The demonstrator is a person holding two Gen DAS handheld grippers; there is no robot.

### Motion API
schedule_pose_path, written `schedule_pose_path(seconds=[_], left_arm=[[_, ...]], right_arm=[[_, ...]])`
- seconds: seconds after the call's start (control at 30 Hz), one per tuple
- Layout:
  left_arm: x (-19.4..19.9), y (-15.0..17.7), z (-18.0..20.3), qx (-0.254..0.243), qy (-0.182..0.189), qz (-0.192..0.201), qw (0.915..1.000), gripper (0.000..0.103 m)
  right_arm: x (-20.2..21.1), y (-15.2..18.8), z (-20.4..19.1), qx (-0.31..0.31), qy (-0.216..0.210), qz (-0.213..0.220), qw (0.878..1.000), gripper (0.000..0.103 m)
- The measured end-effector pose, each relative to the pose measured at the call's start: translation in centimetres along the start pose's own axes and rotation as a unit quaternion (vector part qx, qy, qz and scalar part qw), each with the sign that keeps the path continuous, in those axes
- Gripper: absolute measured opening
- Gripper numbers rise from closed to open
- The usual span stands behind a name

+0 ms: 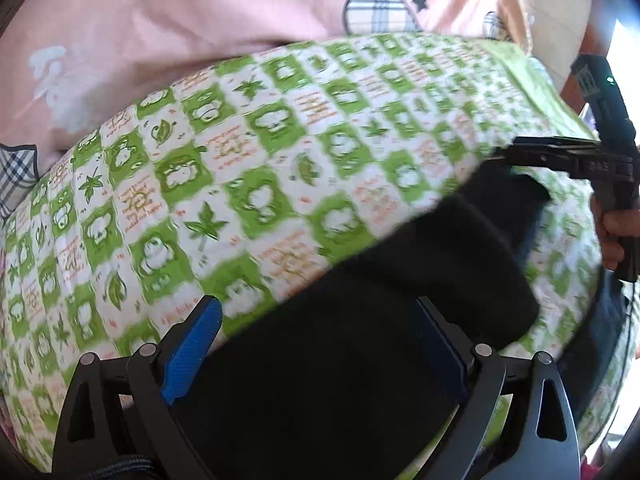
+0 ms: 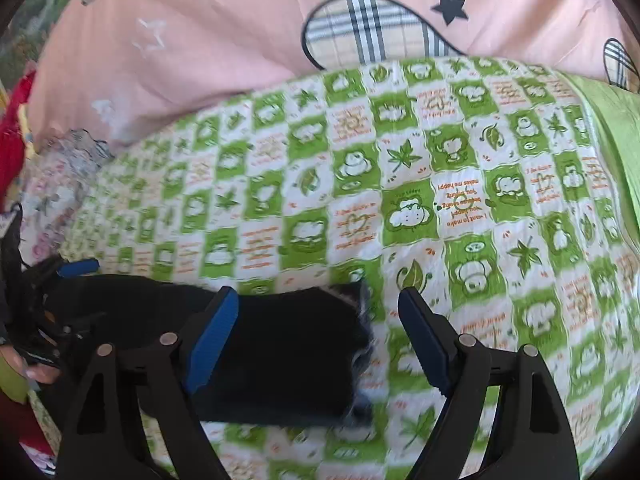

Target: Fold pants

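Black pants [image 1: 360, 320] lie in a folded band on the green-and-white checked quilt [image 1: 200, 160], in front of a pink blanket [image 1: 160, 20]. We hold both tongs spread: the left gripper [image 1: 316, 344] straddles the cloth, the right gripper [image 2: 320, 332] stands over its frayed end.

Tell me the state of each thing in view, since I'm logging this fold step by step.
Black pants: lying on the bed, stretched sideways, cuff end free.
Left hand-held gripper: open, fingers either side of the pants.
Right hand-held gripper: open, over the cuff end, gripping nothing.
Green patterned quilt: spread flat under the pants.
Pink duvet: bunched behind the quilt.
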State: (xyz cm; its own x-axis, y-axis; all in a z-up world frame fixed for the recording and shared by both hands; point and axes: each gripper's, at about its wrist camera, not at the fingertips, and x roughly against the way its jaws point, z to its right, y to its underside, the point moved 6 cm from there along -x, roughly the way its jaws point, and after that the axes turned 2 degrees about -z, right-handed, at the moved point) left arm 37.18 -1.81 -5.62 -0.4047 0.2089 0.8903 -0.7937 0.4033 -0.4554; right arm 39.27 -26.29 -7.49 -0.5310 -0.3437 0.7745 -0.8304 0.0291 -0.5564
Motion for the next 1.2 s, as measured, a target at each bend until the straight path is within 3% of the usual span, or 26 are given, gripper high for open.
schedule_pose_path(seconds=[0.1,0.13,0.3,0.33,0.37,0.4,0.43,0.53,0.8,1.2], left_arm=[[-1.8,-0.3,-0.6,-0.001,0.015,-0.029,0.9995,0.096],[-2.4,-0.3,-0.7,-0.002,0.019,-0.040,0.9990,0.095],[-4.2,-0.1,0.4,-0.028,0.024,-0.069,0.9969,0.080],[-4.0,-0.1,0.9,-0.036,0.029,-0.066,0.9968,0.065],[-3.7,-0.1,1.3,-0.041,0.043,-0.064,0.9962,0.055],[-3.4,-0.1,1.5,-0.043,0.056,-0.063,0.9955,0.030],[-3.0,0.0,1.7,-0.044,0.062,-0.064,0.9951,0.012],[-0.9,0.4,2.3,-0.050,0.056,-0.050,0.9959,0.005],[6.3,4.2,6.4,-0.050,0.072,0.001,0.9961,0.004],[12.2,11.3,12.0,-0.026,0.110,0.029,0.9932,0.004]], right_arm=[[-1.4,-0.1,0.0,0.001,-0.012,-0.016,1.000,0.081],[-1.7,-0.1,-0.1,0.002,-0.016,-0.019,1.000,0.076],[-2.5,0.2,-0.2,0.001,-0.021,-0.031,0.999,0.033],[-2.3,0.1,-0.3,0.004,-0.021,-0.029,0.999,0.017],[-2.1,-0.1,-0.4,0.006,-0.024,-0.025,0.999,0.011],[-1.7,-0.2,-0.5,0.009,-0.027,-0.020,0.999,0.011],[-1.1,-0.3,-0.6,0.014,-0.027,-0.014,0.999,0.011],[1.0,-0.5,-0.7,0.028,-0.032,0.006,0.999,0.009],[7.2,0.6,1.3,0.047,-0.047,0.063,0.996,0.009],[13.0,9.7,2.7,0.076,-0.081,0.091,0.990,0.008]])
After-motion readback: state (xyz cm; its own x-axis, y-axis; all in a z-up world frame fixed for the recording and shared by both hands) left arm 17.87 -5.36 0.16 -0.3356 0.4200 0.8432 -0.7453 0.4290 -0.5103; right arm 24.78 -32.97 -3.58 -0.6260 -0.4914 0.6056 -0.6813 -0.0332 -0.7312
